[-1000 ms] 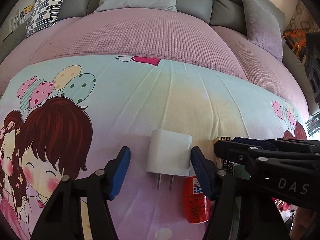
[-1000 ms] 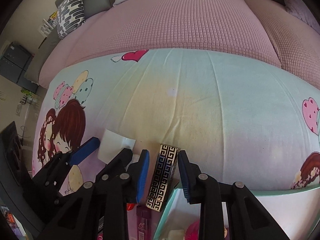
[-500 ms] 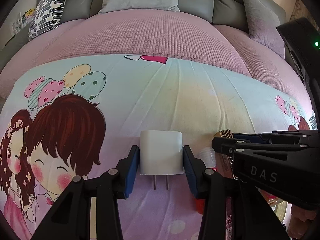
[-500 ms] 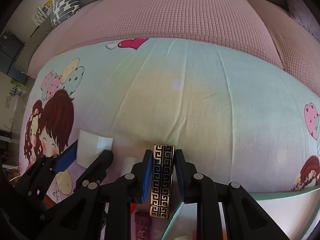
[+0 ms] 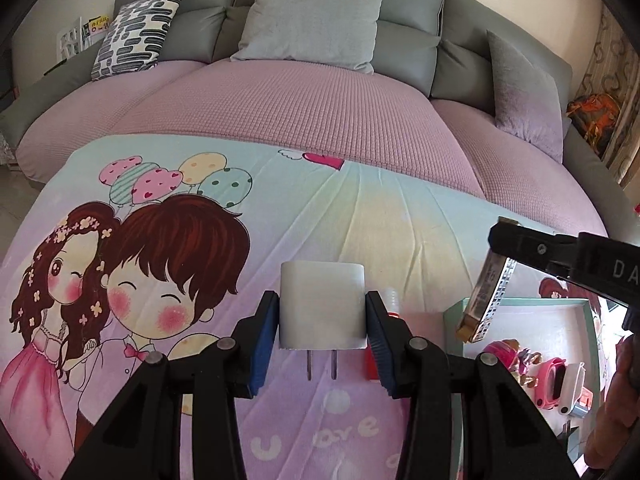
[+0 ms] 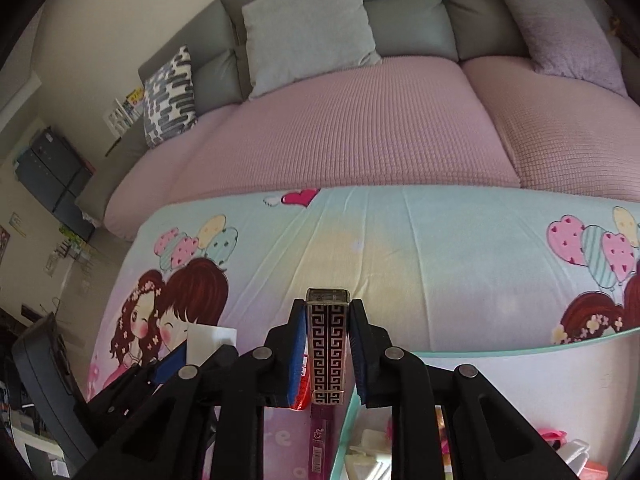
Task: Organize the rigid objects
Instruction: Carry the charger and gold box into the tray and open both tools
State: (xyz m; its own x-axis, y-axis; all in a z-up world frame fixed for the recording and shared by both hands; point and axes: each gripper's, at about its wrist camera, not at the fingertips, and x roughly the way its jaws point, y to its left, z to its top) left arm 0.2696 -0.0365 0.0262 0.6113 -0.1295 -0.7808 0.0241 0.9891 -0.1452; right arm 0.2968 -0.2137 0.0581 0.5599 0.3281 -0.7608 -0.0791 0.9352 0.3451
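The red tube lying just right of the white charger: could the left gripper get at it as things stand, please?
Probably not yet: the left gripper is shut on the white charger, and its right finger partly covers the red tube.

A grey sofa with a pink waffle cover carries grey cushions and a patterned pillow, against cream walls in daylight, with a dark cabinet on the left.

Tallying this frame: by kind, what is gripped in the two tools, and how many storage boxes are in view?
White charger plug: 1, in the left tool
Black-and-gold patterned block: 1, in the right tool
Teal box: 1
Total: 3
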